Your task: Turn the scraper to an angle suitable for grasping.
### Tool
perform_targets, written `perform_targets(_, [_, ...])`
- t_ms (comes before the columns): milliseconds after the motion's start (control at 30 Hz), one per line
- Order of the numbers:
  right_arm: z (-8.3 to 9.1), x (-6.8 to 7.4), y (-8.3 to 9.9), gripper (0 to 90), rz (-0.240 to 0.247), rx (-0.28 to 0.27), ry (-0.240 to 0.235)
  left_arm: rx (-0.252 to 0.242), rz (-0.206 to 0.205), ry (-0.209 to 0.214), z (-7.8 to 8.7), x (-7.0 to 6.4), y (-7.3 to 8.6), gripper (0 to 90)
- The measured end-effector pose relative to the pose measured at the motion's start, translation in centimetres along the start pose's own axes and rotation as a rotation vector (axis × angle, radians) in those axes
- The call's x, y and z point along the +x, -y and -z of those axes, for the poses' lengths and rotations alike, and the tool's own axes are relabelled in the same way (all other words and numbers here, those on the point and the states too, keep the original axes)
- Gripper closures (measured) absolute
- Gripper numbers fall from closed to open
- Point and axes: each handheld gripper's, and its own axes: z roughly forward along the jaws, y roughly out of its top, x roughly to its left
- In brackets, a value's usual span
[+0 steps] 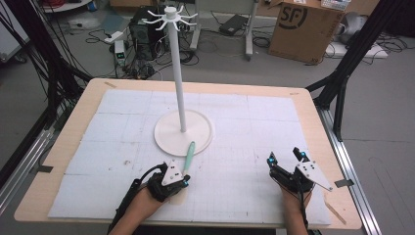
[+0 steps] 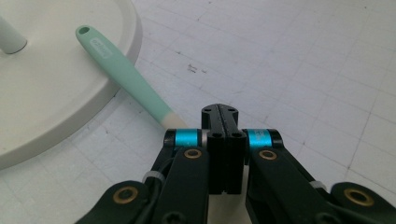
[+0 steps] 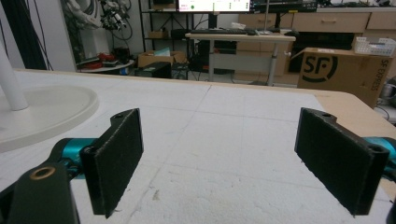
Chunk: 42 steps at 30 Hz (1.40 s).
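A mint-green handled utensil [image 1: 189,155] lies on the white gridded mat [image 1: 254,122] that covers the wooden table [image 1: 88,95], near the middle and a little toward the near edge. Its far end, with a small hanging hole, rests up on the rim of the round white base [image 1: 169,139] of a tall hook stand [image 1: 179,73]; the near end slopes down to the mat. In the left gripper view the handle [image 2: 122,74] turns cream-coloured just before it passes behind the jaw mount, so its working end is hidden (a spatula or brush, perhaps, but I cannot tell).

The left gripper [image 1: 186,181] sits near the table's near edge, left of centre, right at the utensil's lower end. Its jaws are pressed together with nothing seen between them, and the left gripper [image 2: 220,114] lies just beside the handle; whether it touches is unclear.

The right gripper [image 1: 286,157] hovers toward the near right corner, well apart from the utensil. In its own view the right gripper [image 3: 219,154] has its jaws spread wide over bare mat.
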Motion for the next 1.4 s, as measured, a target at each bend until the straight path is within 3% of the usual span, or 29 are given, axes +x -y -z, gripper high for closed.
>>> perform_targets(433, [0.0,0.0,0.0,14.7,0.003,-0.002,0.002,0.022,-0.008,0.007,-0.7,-0.5,0.0,90.0])
perform_targets(1233, [0.0,-0.1,0.0,14.7,0.0,-0.001,0.0,0.01,0.022,-0.049,1.2,1.4,0.6,90.0])
perform_targets(1400, [0.0,0.0,0.0,14.7,-0.005,-0.001,-0.001,0.002,0.045,-0.058,1.5,1.9,0.9,90.0])
